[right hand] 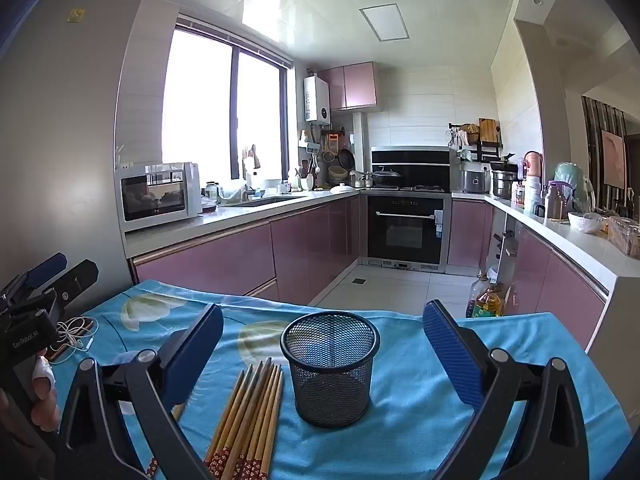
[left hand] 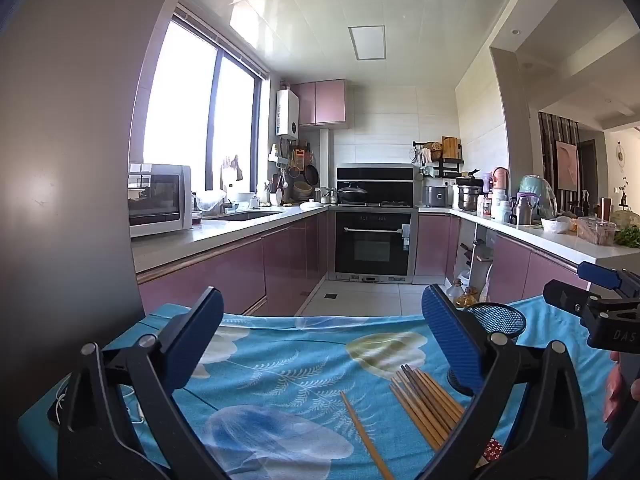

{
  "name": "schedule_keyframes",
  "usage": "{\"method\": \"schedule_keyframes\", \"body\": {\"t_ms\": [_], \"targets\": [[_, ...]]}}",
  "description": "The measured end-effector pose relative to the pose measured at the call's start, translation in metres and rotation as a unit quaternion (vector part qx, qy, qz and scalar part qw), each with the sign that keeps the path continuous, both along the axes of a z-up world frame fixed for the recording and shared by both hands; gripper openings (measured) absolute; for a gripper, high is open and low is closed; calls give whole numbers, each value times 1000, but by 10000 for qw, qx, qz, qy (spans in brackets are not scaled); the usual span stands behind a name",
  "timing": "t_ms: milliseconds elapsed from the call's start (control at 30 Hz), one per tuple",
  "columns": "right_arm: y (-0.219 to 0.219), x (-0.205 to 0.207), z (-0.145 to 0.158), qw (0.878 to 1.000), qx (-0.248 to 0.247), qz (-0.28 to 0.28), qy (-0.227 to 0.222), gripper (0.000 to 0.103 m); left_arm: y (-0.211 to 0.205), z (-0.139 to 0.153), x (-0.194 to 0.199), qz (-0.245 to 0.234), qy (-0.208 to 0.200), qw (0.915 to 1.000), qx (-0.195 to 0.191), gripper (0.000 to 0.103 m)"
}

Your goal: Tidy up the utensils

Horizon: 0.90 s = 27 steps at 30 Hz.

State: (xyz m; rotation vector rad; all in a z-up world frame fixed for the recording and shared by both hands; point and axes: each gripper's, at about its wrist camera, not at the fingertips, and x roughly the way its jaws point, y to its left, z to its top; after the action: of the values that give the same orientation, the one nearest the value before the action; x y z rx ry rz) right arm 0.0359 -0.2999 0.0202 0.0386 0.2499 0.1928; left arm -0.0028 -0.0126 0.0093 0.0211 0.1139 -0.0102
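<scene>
A bundle of wooden chopsticks [right hand: 250, 420] lies on the blue floral cloth [right hand: 420, 392], just left of an upright, empty black mesh cup [right hand: 330, 364]. My right gripper [right hand: 324, 356] is open, with the cup between its fingers but apart from both. In the left wrist view the bundle [left hand: 424, 404] lies by the right finger, one single chopstick [left hand: 366, 436] lies apart to its left, and the cup's rim [left hand: 498, 318] shows behind the right finger. My left gripper [left hand: 320, 344] is open and empty above the cloth.
White earphones and a phone [right hand: 76, 338] lie at the cloth's left edge. A grey fridge [right hand: 60, 140] stands at the left. Oil bottles [right hand: 486, 298] stand on the floor beyond the table's far edge. Kitchen counters run along both sides.
</scene>
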Motion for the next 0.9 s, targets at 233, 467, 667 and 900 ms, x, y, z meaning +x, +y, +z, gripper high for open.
{"method": "schedule_keyframes", "body": {"t_ms": [233, 467, 667, 900], "targets": [[0, 0, 0, 10000, 1, -1, -3, 97, 1, 0, 0, -3, 0, 10000, -4, 98], [0, 0, -1, 10000, 8, -2, 3, 97, 1, 0, 0, 3, -9, 10000, -7, 98], [0, 0, -1, 10000, 19, 9, 21, 97, 1, 0, 0, -7, -7, 10000, -10, 98], [-3, -1, 1, 10000, 12, 7, 17, 97, 2, -1, 0, -8, -8, 10000, -17, 98]]}}
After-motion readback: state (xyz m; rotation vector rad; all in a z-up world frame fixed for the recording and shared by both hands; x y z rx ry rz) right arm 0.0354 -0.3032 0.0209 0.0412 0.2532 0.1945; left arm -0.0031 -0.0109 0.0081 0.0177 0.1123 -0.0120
